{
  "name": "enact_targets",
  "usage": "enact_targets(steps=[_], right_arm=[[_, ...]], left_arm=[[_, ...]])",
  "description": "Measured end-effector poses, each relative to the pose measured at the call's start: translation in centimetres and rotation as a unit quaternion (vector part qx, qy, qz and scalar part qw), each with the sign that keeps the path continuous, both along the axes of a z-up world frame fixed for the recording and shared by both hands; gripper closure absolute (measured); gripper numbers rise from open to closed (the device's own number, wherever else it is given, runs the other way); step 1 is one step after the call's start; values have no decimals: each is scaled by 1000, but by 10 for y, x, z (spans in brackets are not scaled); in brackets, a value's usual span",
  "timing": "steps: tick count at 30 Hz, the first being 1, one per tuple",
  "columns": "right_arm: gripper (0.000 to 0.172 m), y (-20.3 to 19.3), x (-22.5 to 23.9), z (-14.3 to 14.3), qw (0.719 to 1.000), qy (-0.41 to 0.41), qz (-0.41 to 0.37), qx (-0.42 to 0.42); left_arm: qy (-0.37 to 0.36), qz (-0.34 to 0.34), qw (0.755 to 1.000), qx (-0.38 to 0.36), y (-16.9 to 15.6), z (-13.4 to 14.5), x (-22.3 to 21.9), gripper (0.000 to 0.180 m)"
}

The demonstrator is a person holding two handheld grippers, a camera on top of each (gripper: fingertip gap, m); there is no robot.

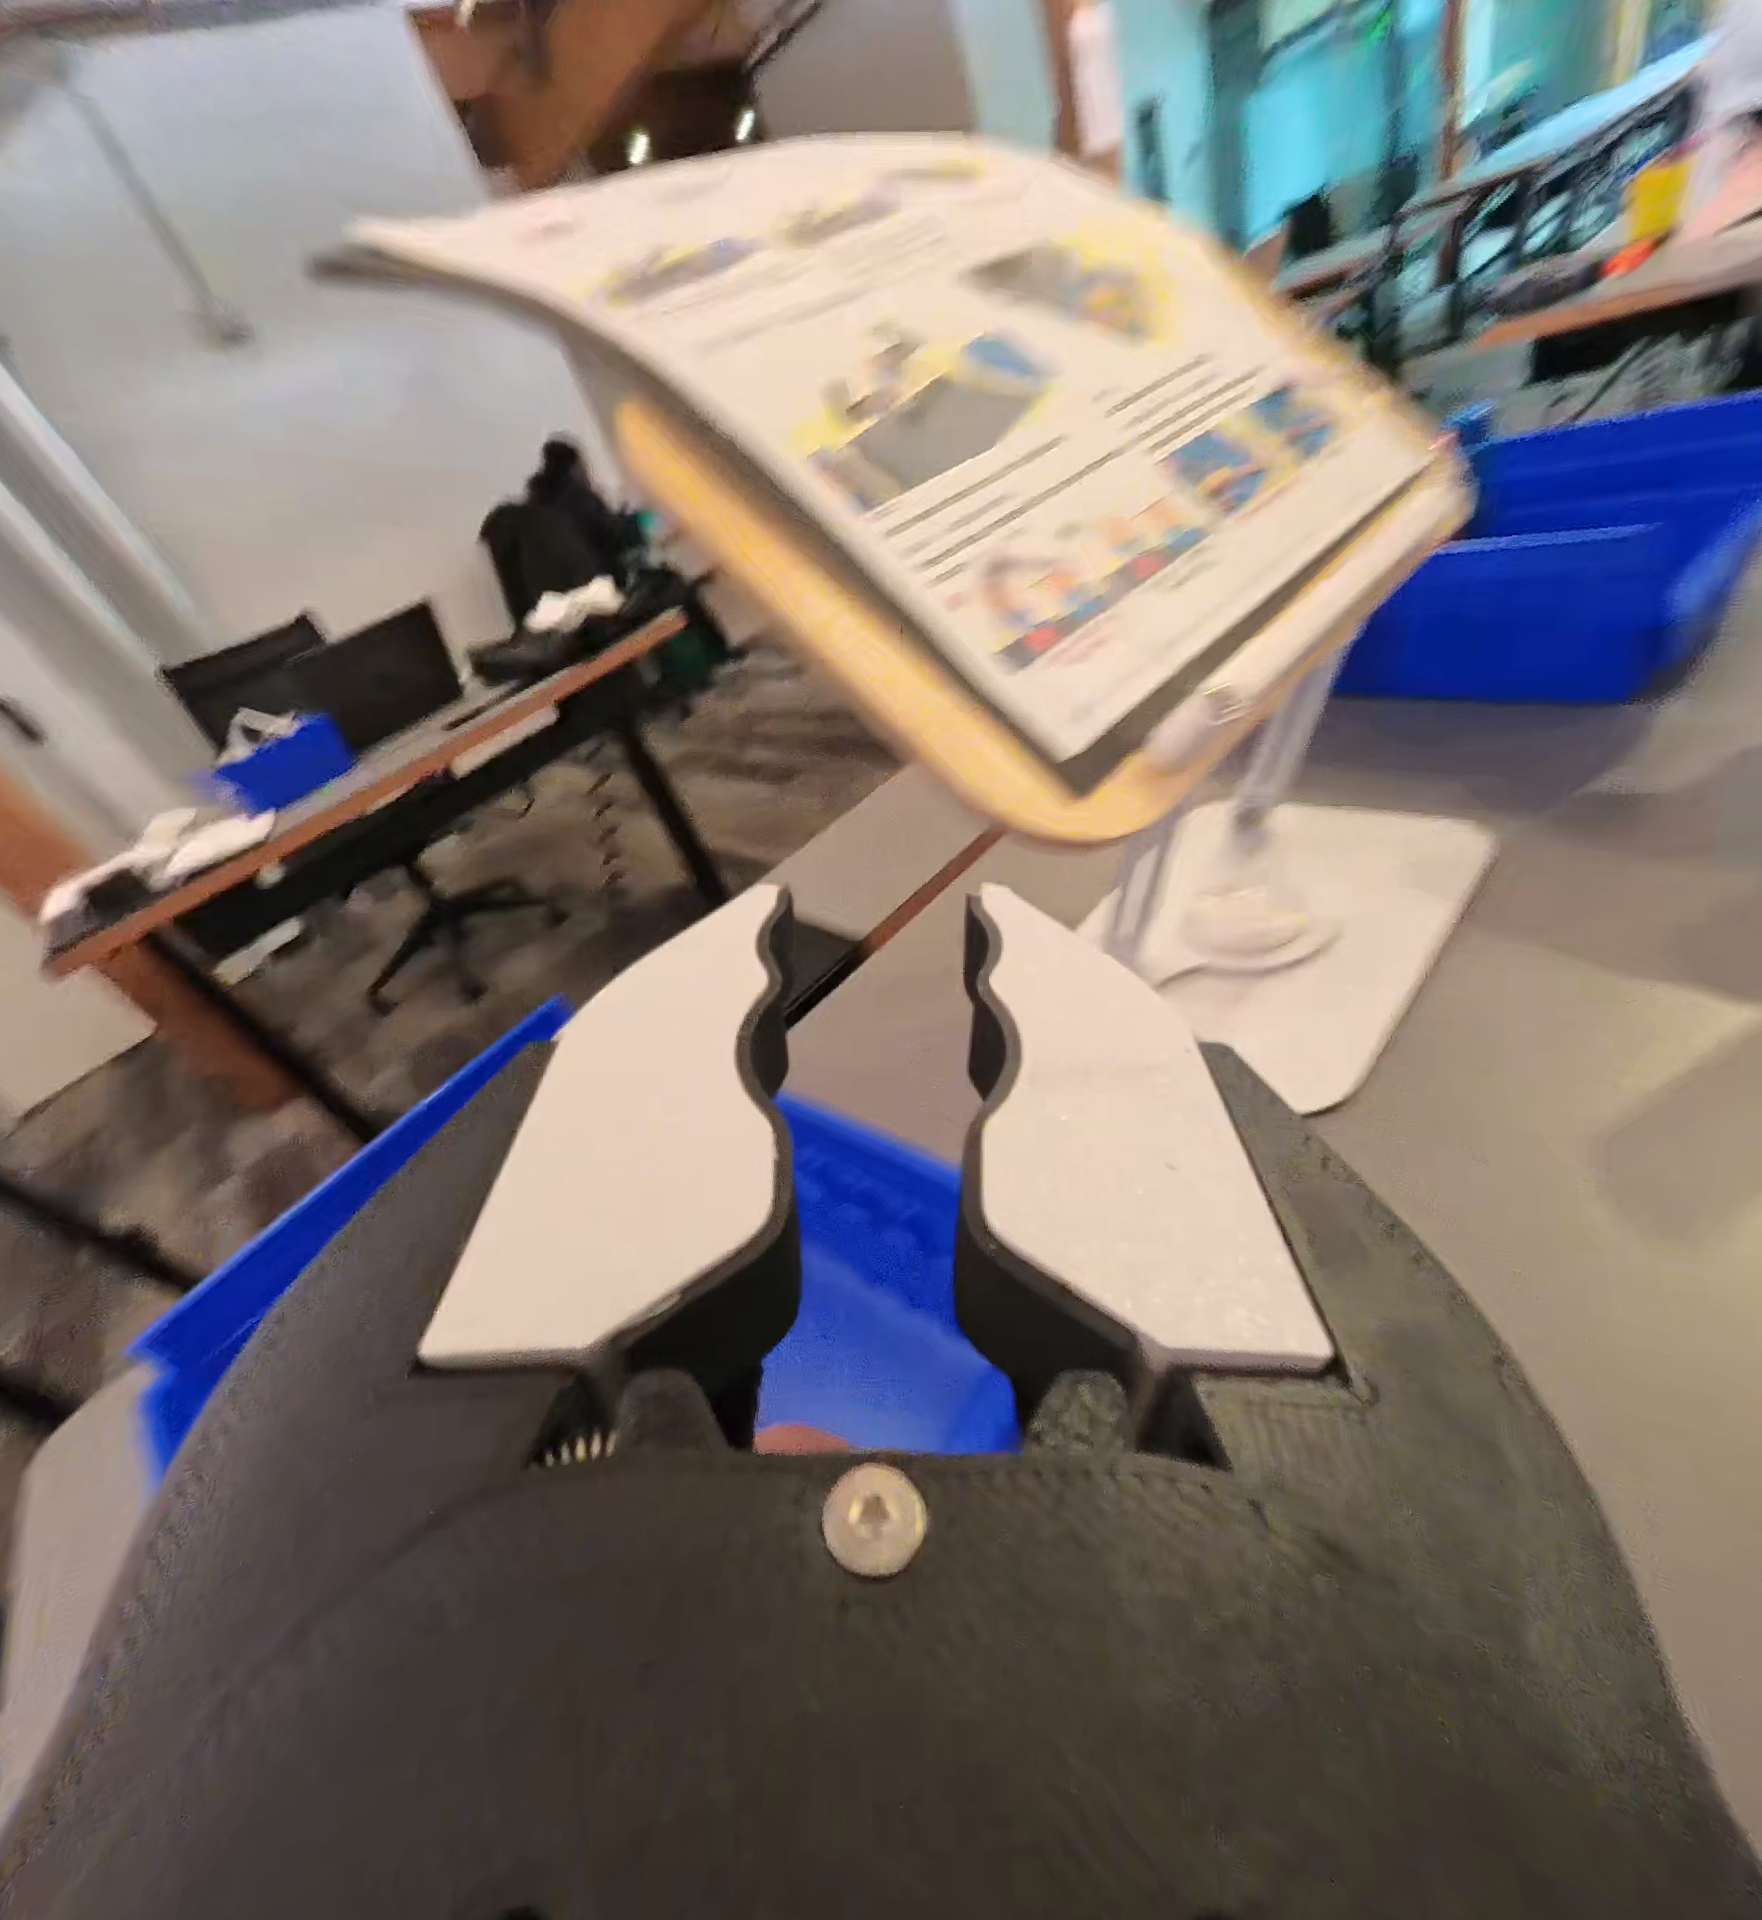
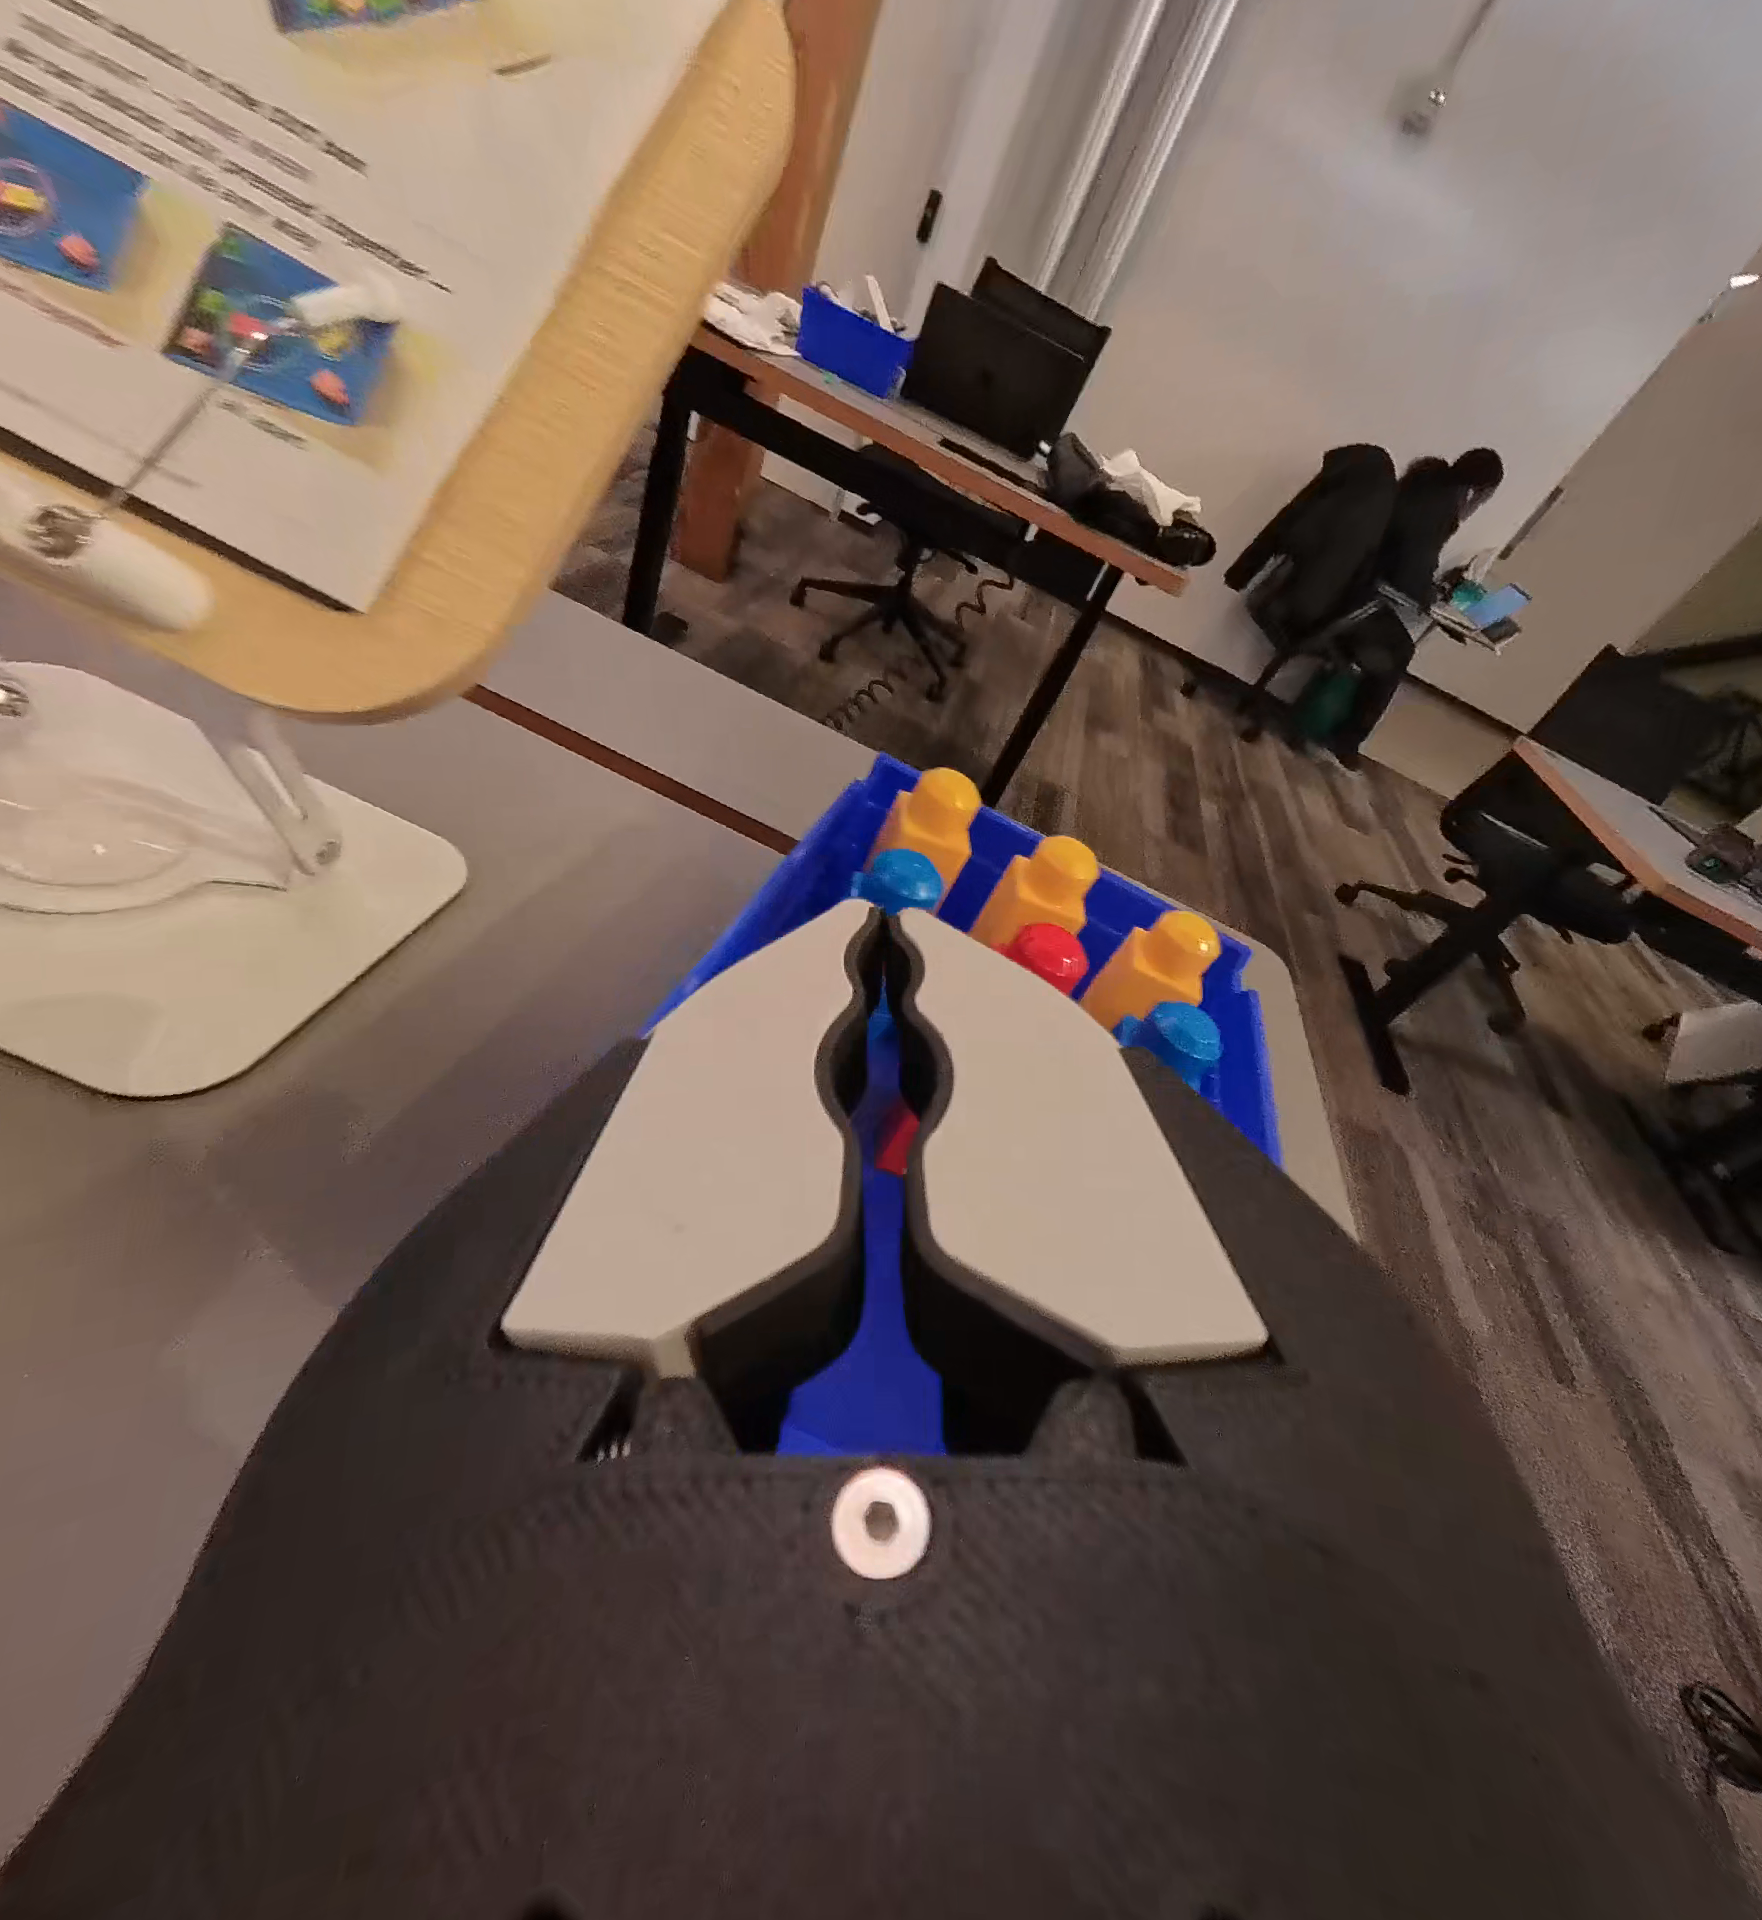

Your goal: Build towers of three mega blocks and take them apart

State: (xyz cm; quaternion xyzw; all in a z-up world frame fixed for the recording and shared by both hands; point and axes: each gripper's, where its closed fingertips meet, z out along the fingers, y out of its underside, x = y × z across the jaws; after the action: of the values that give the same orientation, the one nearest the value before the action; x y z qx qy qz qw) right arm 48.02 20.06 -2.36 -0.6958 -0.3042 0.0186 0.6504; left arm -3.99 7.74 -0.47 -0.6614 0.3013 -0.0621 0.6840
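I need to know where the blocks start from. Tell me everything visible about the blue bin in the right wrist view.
The blue bin is glossy plastic with ribbed walls and sits open-topped at the grey table's far corner. Three orange blocks stand upright along its far wall, with blue and red studs before them. The right hand-held gripper hides its near part.

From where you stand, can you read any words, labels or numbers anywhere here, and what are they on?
Instruction sheet on the wooden stand: printed lines and photos, too blurred to read, and I do not quote page text.
Blue bin with the blocks: no writing visible.
Yellow blocks: no writing visible.
Both grippers, left and right: no markings.
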Motion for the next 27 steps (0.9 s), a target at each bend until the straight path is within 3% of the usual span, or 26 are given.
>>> enact_targets(steps=[5,8,13,16,20,27], right_arm=[[172,-12,-32,-6,999,-13,39,17],[172,-12,-42,-10,998,-30,52,25],[172,-7,-48,-26,997,-45,66,8],[172,-6,-49,-31,996,-49,76,4],[172,-6,-52,-37,995,-52,91,-4],[172,-8,-60,-44,991,-60,115,-14]], left_arm=[[46,62,991,-110,77,-32,-66,141],[65,37,983,-167,118,-61,-61,140],[142,60,958,-242,174,-119,-68,142],[210,60,938,-270,192,-145,-77,139],[286,32,916,-280,204,-158,-86,140],[356,-10,874,-330,218,-185,-97,137]])
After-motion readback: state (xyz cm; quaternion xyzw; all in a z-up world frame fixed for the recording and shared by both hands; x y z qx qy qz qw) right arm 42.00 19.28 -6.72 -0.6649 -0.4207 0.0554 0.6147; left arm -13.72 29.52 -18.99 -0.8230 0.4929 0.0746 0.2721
